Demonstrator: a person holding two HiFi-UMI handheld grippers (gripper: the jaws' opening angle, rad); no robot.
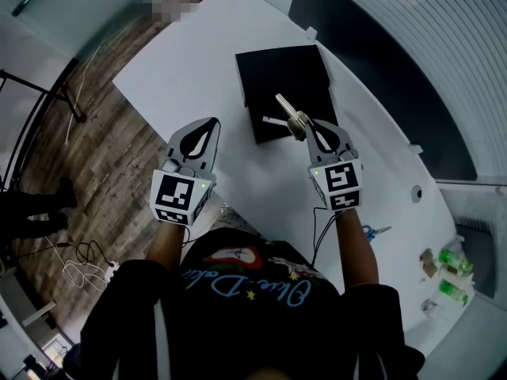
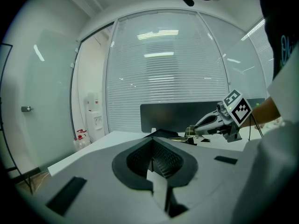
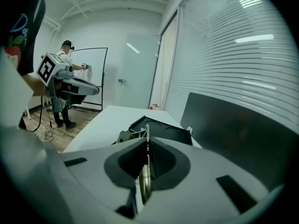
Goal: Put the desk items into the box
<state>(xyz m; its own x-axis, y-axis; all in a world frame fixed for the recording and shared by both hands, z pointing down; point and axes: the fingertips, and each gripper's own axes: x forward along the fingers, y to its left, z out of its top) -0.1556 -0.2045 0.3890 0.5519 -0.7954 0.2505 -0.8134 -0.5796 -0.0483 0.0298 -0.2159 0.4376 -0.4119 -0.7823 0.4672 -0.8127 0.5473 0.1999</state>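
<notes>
Two tools hang over the white bench (image 1: 190,62): right tool (image 1: 313,125) pinching keys (image 1: 290,117) at the black box (image 1: 277,74), left tool (image 1: 210,123) closed narrow, empty.

Both forearms reach forward; the left hand-held gripper (image 1: 211,123) is closed, empty; the right hand-held gripper (image 1: 310,124) pinches keys (image 1: 286,106).

The black T-shirt (image 1: 253,291) bears pale cursive lettering. Grey left tongs (image 1: 211,122) and right tongs (image 1: 310,123) each carry a black-and-white marker cube (image 1: 178,196).
</notes>
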